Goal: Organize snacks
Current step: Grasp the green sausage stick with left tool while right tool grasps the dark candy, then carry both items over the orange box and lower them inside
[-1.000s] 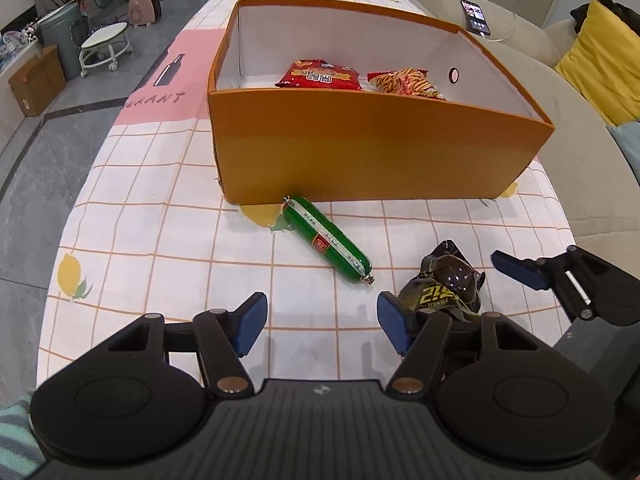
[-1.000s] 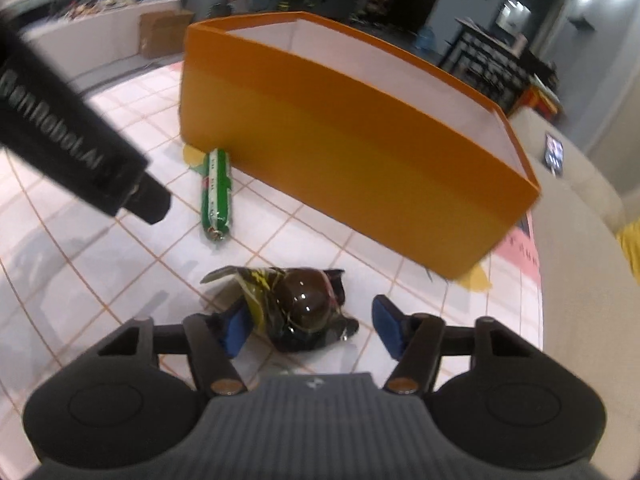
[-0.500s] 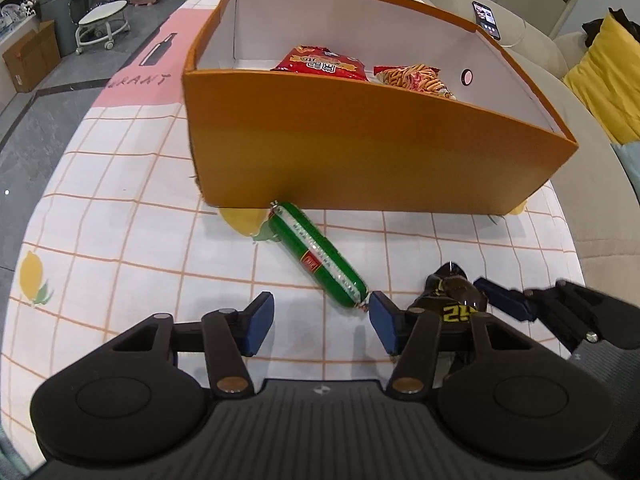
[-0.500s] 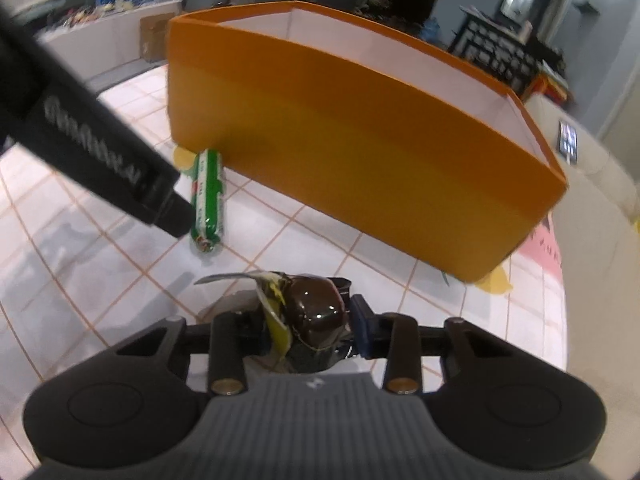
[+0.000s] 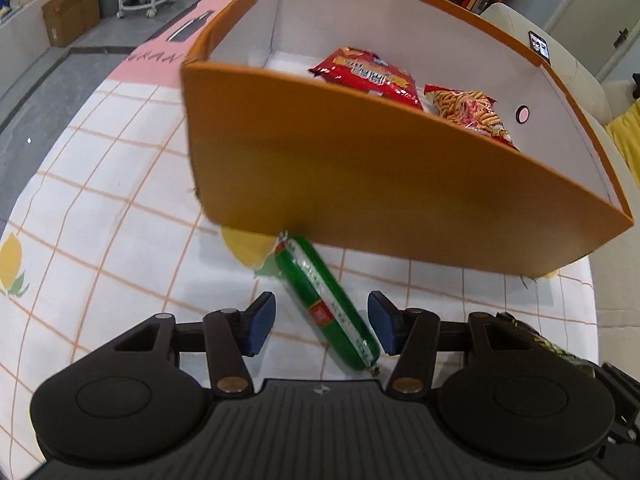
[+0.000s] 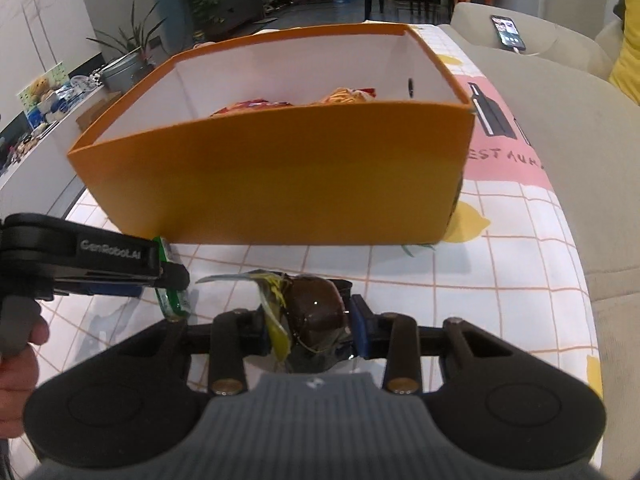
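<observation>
Right claw grips dark snack packet.

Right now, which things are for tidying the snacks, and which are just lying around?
For the job: orange box, green sausage, dark snack packet, red packet, chip bag, both grippers.
Just lying around: phone, yellow cushion, cardboard carton.

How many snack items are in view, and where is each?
4: red packet and orange-stick packet inside the orange box; green sausage between the open left tool; dark packet in the right tool. Others may be hidden.
</observation>
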A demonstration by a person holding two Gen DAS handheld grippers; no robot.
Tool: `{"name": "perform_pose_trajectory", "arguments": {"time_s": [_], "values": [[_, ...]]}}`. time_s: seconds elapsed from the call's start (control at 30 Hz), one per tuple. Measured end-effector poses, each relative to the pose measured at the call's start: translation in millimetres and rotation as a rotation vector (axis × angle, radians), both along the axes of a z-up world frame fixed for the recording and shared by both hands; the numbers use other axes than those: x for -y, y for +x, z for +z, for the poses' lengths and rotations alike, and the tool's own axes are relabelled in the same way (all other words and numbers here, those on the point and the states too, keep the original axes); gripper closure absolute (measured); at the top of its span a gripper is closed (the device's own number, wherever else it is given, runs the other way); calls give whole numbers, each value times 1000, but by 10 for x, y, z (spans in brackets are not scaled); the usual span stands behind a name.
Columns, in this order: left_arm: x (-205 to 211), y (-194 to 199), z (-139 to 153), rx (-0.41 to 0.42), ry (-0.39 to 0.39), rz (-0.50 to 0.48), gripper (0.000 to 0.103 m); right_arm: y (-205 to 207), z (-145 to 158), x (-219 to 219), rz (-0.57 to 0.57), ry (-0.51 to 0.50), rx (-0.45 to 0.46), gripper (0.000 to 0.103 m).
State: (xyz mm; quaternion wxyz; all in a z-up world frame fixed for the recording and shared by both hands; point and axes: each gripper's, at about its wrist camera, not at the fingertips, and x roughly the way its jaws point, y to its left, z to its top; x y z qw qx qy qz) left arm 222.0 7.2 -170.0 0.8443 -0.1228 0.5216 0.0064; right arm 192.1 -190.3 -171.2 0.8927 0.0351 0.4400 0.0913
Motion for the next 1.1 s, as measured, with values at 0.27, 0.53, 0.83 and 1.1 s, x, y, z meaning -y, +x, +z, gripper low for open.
{"name": "perform_pose_trajectory", "arguments": {"time_s": [0.27, 0.53, 0.83, 1.1], "values": [[113, 66, -31, 33, 101, -24, 57, 15, -21, -5, -1, 2, -9, 68], [198, -91, -40, 53, 121, -132, 67, 38, -13, 26, 0, 19, -28, 68], [288, -358, 99, 52, 99, -183, 71, -145, 78, 34, 15, 19, -22, 69], [330, -643, 490, 118, 79, -210, 77, -425, 368, 67, 38, 28, 40, 69]]}}
